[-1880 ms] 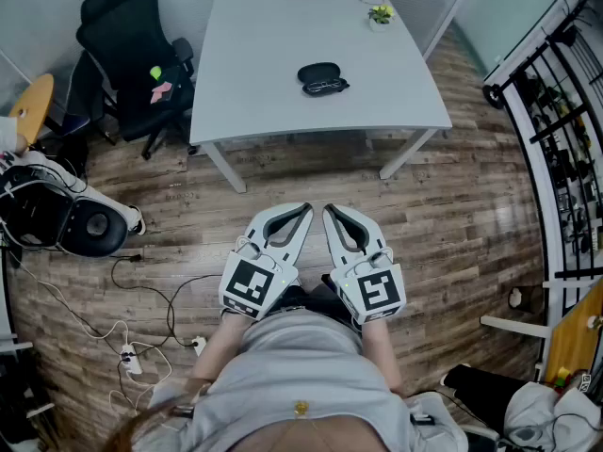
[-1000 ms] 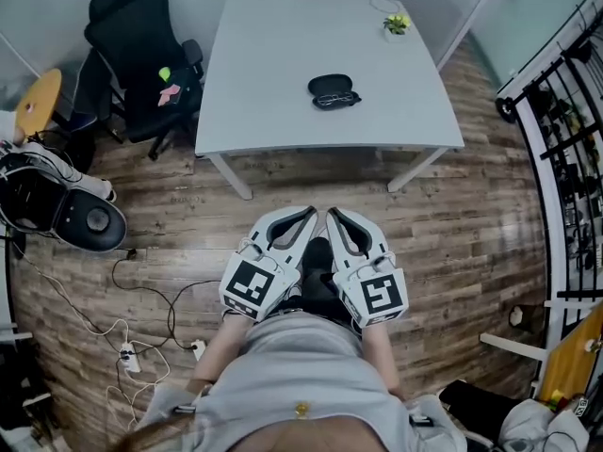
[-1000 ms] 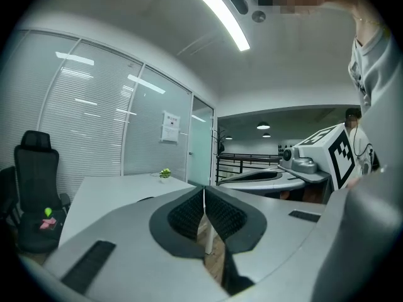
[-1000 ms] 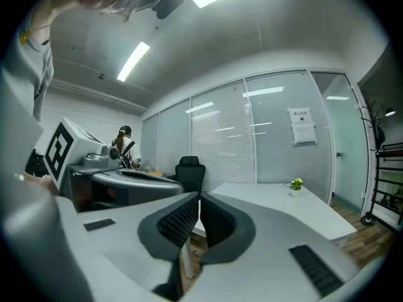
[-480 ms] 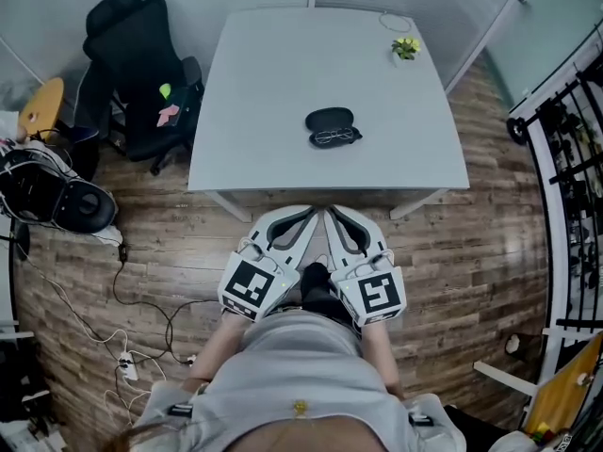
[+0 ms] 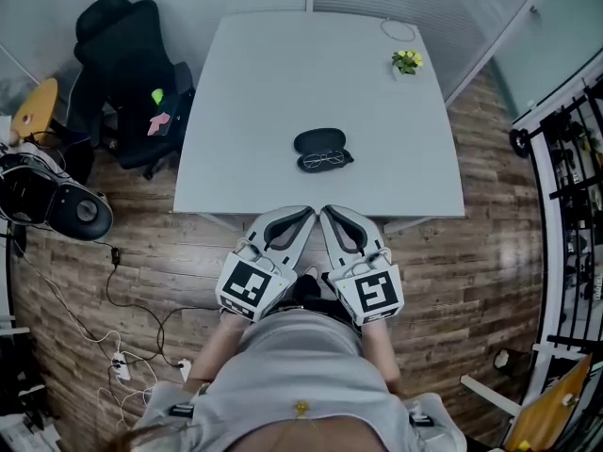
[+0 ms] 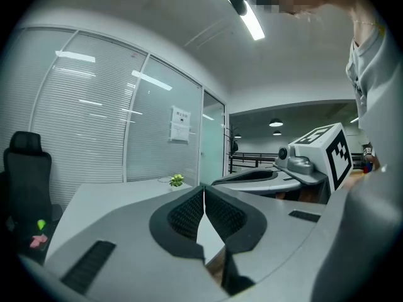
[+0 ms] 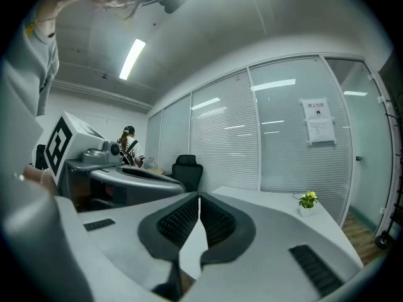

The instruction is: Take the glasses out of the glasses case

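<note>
An open black glasses case lies on the grey table, towards its near edge, with the glasses resting in the half nearer me. My left gripper and right gripper are held side by side close to my body, just short of the table's near edge, tips almost touching each other. Both are shut with nothing between the jaws. In the left gripper view the left gripper points over the tabletop; the right gripper does the same in the right gripper view. The case is hidden in both gripper views.
A small potted plant and a thin cable loop sit at the table's far right corner. A black office chair stands left of the table. Cables and a power strip lie on the wooden floor. A black metal rack stands at right.
I have walked towards the table: it and the glasses case have come closer, and the grippers now reach its near edge. Both grippers stay shut and together.
</note>
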`<state>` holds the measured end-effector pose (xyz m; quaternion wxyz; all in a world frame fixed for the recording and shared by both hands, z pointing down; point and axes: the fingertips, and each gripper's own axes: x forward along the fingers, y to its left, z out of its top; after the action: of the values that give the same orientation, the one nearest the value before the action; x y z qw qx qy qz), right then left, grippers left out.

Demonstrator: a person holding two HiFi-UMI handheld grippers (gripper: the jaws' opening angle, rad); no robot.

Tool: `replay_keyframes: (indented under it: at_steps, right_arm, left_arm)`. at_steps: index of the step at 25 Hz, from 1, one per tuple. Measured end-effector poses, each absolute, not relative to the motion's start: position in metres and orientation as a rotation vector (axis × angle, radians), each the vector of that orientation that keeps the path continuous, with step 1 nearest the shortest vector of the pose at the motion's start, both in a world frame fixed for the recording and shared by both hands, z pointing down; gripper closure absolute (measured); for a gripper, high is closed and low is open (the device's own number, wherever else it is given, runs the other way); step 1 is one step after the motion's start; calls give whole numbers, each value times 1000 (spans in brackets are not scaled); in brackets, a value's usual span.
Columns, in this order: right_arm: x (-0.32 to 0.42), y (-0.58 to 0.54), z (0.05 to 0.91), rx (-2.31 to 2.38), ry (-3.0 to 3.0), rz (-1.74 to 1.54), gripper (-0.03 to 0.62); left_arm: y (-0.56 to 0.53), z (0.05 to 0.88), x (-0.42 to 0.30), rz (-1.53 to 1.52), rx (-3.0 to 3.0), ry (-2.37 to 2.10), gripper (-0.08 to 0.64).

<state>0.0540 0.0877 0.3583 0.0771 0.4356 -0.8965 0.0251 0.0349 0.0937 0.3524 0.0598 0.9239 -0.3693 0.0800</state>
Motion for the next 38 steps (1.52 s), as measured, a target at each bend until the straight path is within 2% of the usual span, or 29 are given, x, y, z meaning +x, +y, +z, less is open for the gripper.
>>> replay_keyframes:
  at_steps: [15,38]
  right_arm:
    - [66,37,371,1273,-2649,81,572]
    - [57,-74,397,1510,-2423,151,572]
  left_arm:
    - [40,353,45,234,2789,-1153,531]
    - [-73,373,29,280,2876,-839,531]
